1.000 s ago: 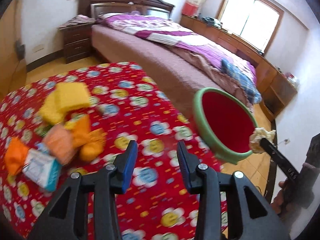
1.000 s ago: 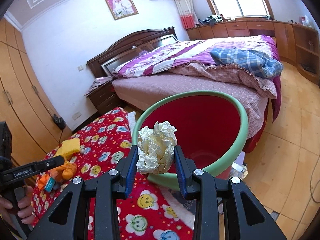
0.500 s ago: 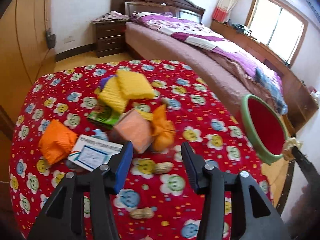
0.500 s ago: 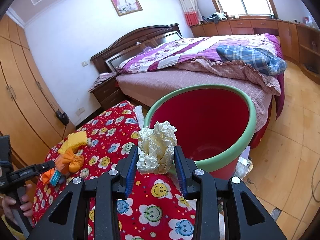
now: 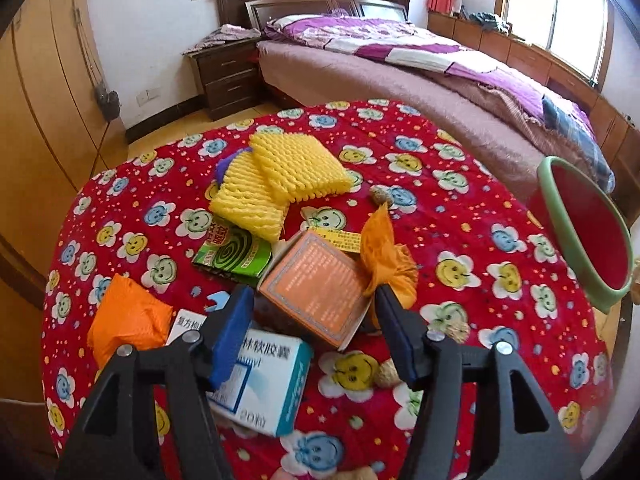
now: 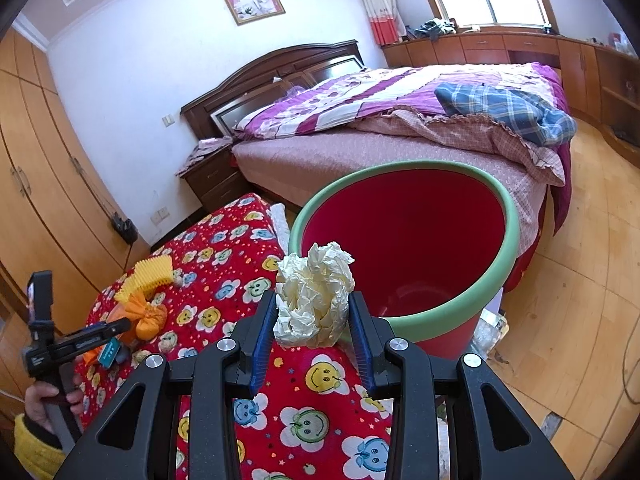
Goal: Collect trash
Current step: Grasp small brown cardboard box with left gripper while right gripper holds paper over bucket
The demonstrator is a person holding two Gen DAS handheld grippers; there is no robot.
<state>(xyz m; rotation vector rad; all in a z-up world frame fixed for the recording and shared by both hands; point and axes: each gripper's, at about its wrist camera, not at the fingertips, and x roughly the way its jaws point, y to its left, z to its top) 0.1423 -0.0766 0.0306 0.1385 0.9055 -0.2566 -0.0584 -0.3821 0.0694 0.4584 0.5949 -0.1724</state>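
The right gripper (image 6: 313, 326) pinches a crumpled ball of cream-white paper (image 6: 314, 300) between its blue pads, holding it over the near edge of the table just in front of the red plastic bin with a pale green rim (image 6: 494, 268), which stands on the wooden floor between the table and the bed (image 6: 400, 140). The left gripper (image 5: 316, 330) hangs over the red tablecloth printed with smiling flowers (image 5: 460, 208), its fingers spread wide with nothing between them, above a litter of packaging. Under its left finger lies a white and teal medicine box (image 5: 266, 386) carrying Chinese characters and "20"; the rest is too blurred to read. Just beyond sits an orange cardboard box (image 5: 320, 288) covered in fine print I cannot make out, touching a bunched orange net bag (image 5: 386, 258). A green mosquito-coil box with a black spiral (image 5: 232, 254) lies partly under two yellow foam fruit nets (image 5: 280, 176). An orange wrapped packet (image 5: 130, 316) rests to the left. A few peanuts in their shells (image 5: 454, 328) lie scattered on the cloth.
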